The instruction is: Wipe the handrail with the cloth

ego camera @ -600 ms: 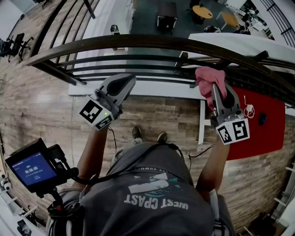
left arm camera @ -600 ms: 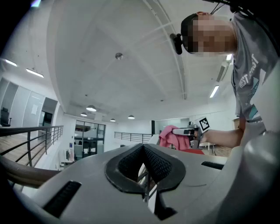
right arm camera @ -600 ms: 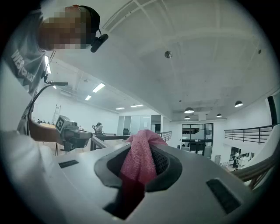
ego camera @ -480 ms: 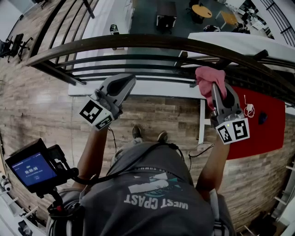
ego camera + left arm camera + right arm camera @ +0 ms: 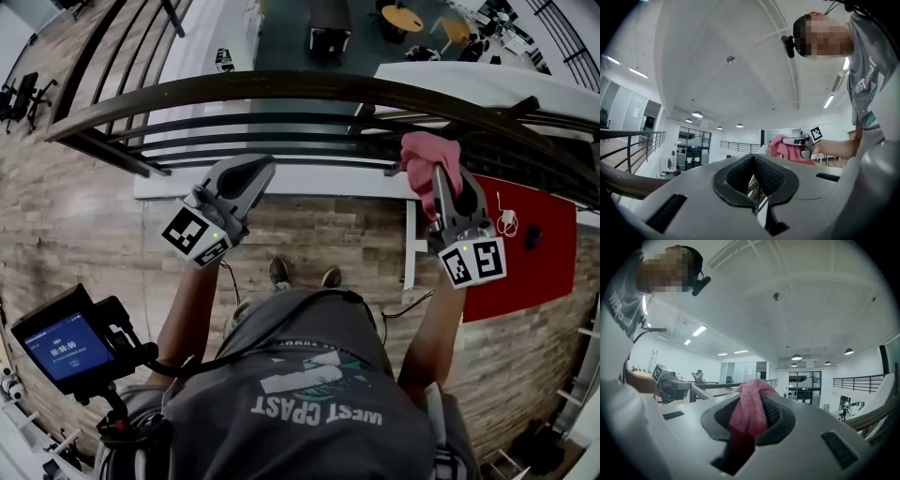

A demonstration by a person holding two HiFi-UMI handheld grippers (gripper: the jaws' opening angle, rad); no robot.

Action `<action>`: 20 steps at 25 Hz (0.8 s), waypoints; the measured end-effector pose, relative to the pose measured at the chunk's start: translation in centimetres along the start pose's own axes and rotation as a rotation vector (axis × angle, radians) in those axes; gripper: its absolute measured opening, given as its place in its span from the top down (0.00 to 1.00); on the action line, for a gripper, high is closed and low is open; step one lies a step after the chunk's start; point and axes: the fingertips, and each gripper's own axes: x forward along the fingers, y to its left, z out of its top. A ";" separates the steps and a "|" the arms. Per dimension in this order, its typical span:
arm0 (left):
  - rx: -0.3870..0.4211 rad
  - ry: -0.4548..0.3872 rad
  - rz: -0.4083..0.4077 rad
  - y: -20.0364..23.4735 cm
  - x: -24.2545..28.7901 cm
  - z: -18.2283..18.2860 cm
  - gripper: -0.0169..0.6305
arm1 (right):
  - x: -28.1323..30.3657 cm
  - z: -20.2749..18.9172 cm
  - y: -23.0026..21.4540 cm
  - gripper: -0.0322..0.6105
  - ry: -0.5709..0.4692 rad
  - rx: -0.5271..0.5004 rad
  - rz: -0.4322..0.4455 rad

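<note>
Left forearm [image 5: 192, 314] and right forearm [image 5: 439, 328] both reach forward, well apart. Left gripper [image 5: 246, 172] angles up and right toward the handrail [image 5: 281, 84], stopping short of it. Its jaws are pressed together with nothing between them. Right gripper [image 5: 441, 183] points straight ahead, nose under the rail. Its jaws pinch the cloth [image 5: 427, 155]. The cloth is pink, with a knitted texture, bunched into a lump above the jaw tips. It sits just below the dark curved handrail; contact with it cannot be told.
</note>
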 end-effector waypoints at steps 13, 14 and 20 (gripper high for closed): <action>-0.016 -0.002 0.014 0.3 -0.4 -0.3 0.97 | -2.9 -3.1 -15.8 0.87 0.184 -0.091 -0.450; -0.013 0.003 0.017 0.3 -0.4 -0.4 0.97 | -2.6 -3.6 -16.9 0.87 0.202 -0.112 -0.474; -0.020 -0.037 0.022 -0.3 -0.2 -0.3 0.97 | 0.5 -3.1 -21.2 0.87 0.267 -0.262 -0.516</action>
